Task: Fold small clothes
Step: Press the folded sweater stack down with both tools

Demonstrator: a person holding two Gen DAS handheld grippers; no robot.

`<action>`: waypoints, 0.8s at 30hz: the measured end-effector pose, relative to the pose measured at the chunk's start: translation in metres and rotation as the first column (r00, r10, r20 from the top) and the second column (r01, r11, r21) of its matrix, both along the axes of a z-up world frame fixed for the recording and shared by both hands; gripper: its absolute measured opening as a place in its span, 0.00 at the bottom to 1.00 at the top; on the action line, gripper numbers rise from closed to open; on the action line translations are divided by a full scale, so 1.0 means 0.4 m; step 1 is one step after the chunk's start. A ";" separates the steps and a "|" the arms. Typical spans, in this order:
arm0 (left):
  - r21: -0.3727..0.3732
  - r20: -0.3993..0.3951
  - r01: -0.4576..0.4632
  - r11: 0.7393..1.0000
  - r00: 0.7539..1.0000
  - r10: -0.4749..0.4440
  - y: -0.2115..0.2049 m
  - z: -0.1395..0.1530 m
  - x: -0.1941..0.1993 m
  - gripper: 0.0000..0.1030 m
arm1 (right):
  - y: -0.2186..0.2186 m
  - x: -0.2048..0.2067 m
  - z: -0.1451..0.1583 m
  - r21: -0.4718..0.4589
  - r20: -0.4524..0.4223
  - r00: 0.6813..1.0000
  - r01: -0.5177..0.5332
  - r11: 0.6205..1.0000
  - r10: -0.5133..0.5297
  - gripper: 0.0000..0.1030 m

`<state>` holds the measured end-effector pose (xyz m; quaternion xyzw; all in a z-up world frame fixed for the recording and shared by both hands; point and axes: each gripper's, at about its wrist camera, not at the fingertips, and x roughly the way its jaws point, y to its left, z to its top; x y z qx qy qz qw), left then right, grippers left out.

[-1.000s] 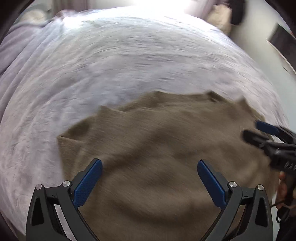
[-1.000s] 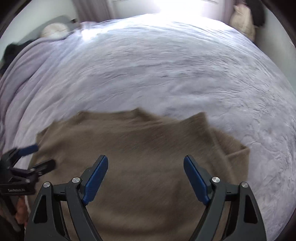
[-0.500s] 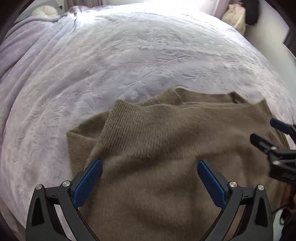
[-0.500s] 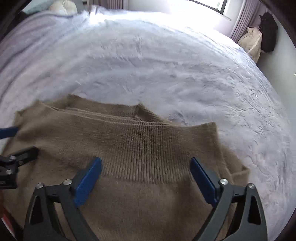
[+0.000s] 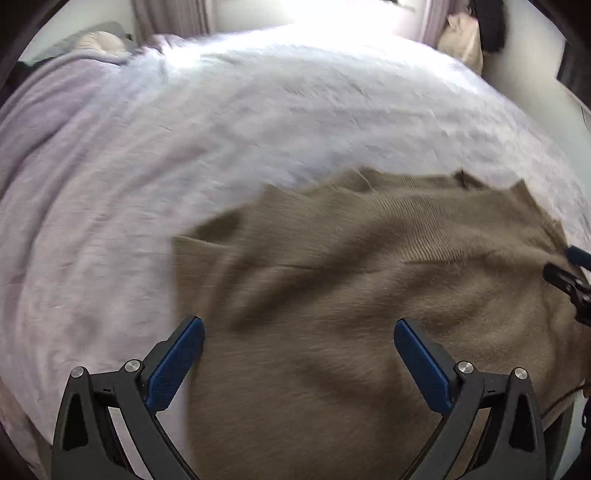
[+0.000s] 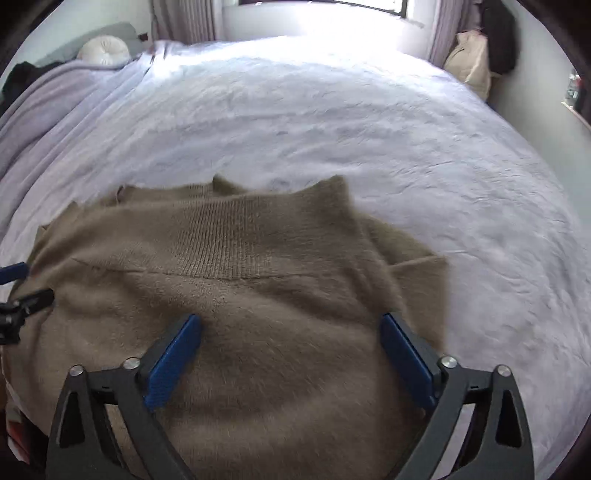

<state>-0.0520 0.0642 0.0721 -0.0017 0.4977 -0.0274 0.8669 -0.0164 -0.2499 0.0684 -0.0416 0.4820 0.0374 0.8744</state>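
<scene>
Across both cams I've got the bed, pale lilac cover, filling most of each frame, w/ the brown sweater lying on its near edge right below my grippers.

Right cam shows more of the room: window at the top, curtains either side, a round white cushion at far left by the headboard, and a cream bag w/ sth dark hanging above it at far right. Left cam gives the same far end but blown out by the light and blurred; the cushion and bag are barely readable there. Left cam does show the sweater's left edge, where a sleeve is folded in over the body. Right cam shows the opposite edge, w/ the other sleeve folded in at right.

Sweater: fuzzy knit, folded over on itself, ribbed band across the top layer w/ a seam line under it, neck side toward the far end of the bed. Some wrinkles, not fully flat.

Left gripper: jaws spread wide over the sweater's left part, nothing pinched. It also peeks in at the left edge of the right cam.

Right gripper: jaws spread wide above the sweater, pads not pressing it, released. Its tips show at the right edge of the left cam.
</scene>
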 end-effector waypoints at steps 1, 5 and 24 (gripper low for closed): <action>-0.031 0.003 -0.008 0.999 1.000 0.008 0.021 0.004 -0.020 1.00 | 0.006 -0.032 0.028 0.017 0.027 0.999 -0.024 1.000 0.023 0.95; -0.127 -0.087 -0.070 0.989 0.994 0.059 0.117 -0.037 -0.061 1.00 | 0.096 -0.134 0.069 0.064 0.068 0.978 -0.203 0.977 0.199 0.95; -0.209 -0.158 0.008 0.978 0.987 -0.042 0.066 -0.115 -0.062 1.00 | 0.165 -0.165 -0.001 0.019 0.001 0.948 -0.317 0.948 0.317 0.97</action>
